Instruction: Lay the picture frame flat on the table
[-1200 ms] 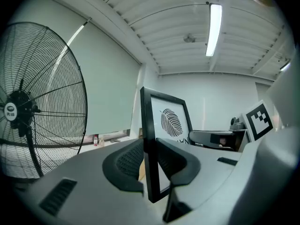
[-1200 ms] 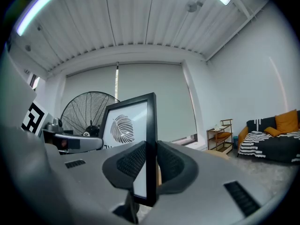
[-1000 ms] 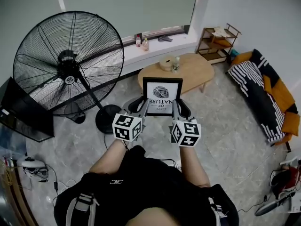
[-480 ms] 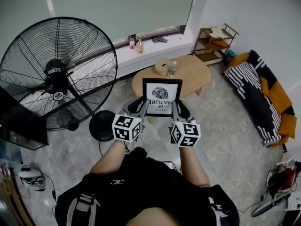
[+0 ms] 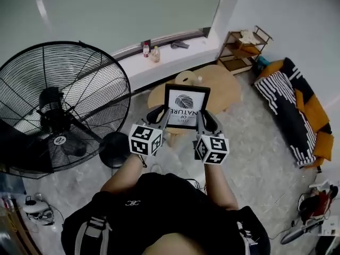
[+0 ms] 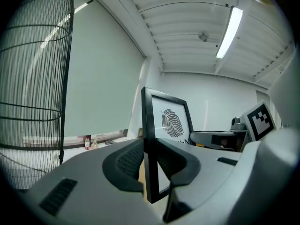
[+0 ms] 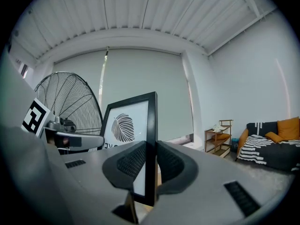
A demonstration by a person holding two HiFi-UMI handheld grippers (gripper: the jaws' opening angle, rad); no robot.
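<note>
The black picture frame (image 5: 185,107), with a white print of a leaf, is held up in the air between both grippers, upright and facing me. My left gripper (image 5: 162,116) is shut on the frame's left edge (image 6: 148,158), the pads pressing either side of the black moulding. My right gripper (image 5: 201,119) is shut on the frame's right edge (image 7: 151,149) in the same way. The oval wooden table (image 5: 223,84) lies on the far side of the frame, partly hidden by it; a round cork-coloured thing (image 5: 184,78) and a small bottle (image 5: 200,79) stand on it.
A large black floor fan (image 5: 58,110) stands close at the left. A wooden shelf (image 5: 241,52) is in the back right corner, and a sofa with striped and orange cushions (image 5: 297,110) runs along the right wall. Bottles (image 5: 145,49) stand on the window ledge. Cables and tools litter the floor at the lower right.
My view has shifted: the fan slid down and left in the head view, and the table moved further behind the frame. Both grippers still hold the frame upright as before.
</note>
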